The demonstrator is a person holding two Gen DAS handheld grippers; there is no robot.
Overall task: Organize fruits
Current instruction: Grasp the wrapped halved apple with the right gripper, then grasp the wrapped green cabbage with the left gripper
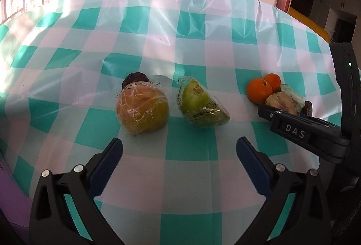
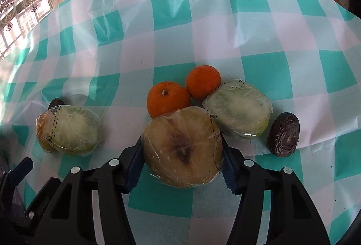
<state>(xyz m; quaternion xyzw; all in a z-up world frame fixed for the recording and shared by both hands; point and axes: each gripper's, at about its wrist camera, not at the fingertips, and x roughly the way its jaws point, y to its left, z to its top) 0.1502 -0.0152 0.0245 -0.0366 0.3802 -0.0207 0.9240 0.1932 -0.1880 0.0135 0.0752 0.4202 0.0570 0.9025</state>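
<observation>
1. Right gripper [image 2: 182,152] is clamped on a wrapped, browned fruit half [image 2: 182,148], both blue pads pressed against its sides. The half looks to be still sitting on the cloth [image 2: 225,19], cut face towards the camera. Gripping across the round sides makes sense, since the flat face gives the pads nothing to bite on.

2. Right behind it, touching: two oranges [image 2: 168,98] and a pale green wrapped half [image 2: 239,114]. It's a tight cluster, so my guess is like fruits are being grouped here.

3. A dark wrinkly fruit [image 2: 284,134] stands on edge just right of the green half, probably parked there until it gets a partner.

4. Left gripper [image 1: 179,154] is wide open with nothing between the jaws, hovering near the table in front of two more wrapped pieces: a yellowish fruit [image 1: 142,109] and a green wedge [image 1: 203,105]. They're close together but well apart from the right cluster.

5. Another dark fruit [image 1: 135,79] peeks out behind the yellowish one.

6. The plastic wrap looks slippery, so a slow lift would be smart.
</observation>
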